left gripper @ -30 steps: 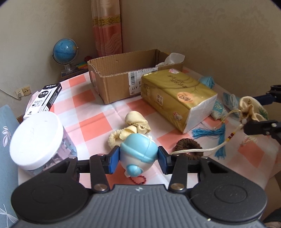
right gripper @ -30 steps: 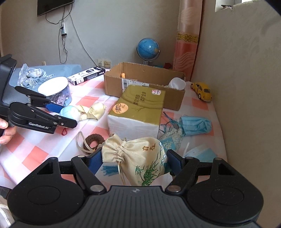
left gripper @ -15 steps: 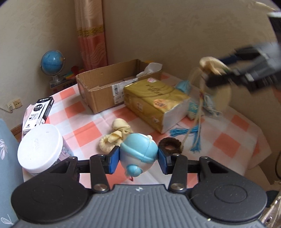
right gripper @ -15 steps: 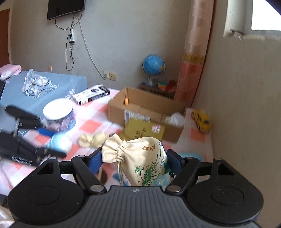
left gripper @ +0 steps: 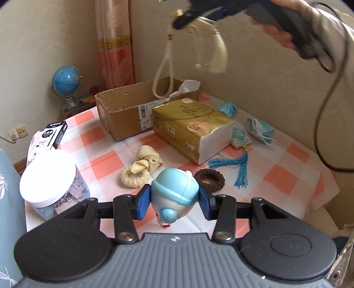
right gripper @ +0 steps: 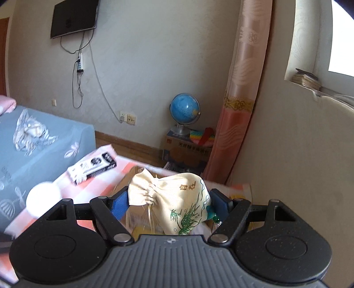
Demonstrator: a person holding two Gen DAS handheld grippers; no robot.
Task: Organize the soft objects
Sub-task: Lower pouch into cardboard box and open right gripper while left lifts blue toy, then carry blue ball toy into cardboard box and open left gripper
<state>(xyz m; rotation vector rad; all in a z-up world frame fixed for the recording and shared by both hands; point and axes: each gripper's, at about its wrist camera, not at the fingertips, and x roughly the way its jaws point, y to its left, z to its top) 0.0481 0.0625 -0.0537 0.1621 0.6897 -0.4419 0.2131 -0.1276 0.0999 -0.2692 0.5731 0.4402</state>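
My left gripper point(left gripper: 173, 200) is shut on a light blue soft toy point(left gripper: 173, 195), held above the checked tablecloth point(left gripper: 287, 168). My right gripper point(right gripper: 169, 202) is shut on a cream drawstring pouch point(right gripper: 177, 201) with green bamboo print. In the left wrist view the right gripper point(left gripper: 194, 15) hangs high over the open cardboard box point(left gripper: 124, 110), the pouch point(left gripper: 214, 53) blurred and its cord loop dangling. On the cloth lie a cream scrunchie point(left gripper: 135, 177), a yellow cloth point(left gripper: 149, 158), a brown scrunchie point(left gripper: 210, 179), a blue tasselled sachet point(left gripper: 240, 138) and blue face masks point(left gripper: 260, 129).
A gold tissue pack point(left gripper: 192, 126) lies in front of the box. A white-lidded jar point(left gripper: 52, 179) and a black-and-white carton point(left gripper: 49, 138) stand at the left. A globe point(left gripper: 66, 83) stands behind, by the curtain. A bed point(right gripper: 33, 150) lies left of the table.
My right gripper has risen high with the pouch and moved over the cardboard box. My left gripper has lifted and pulled back a little with the blue toy.
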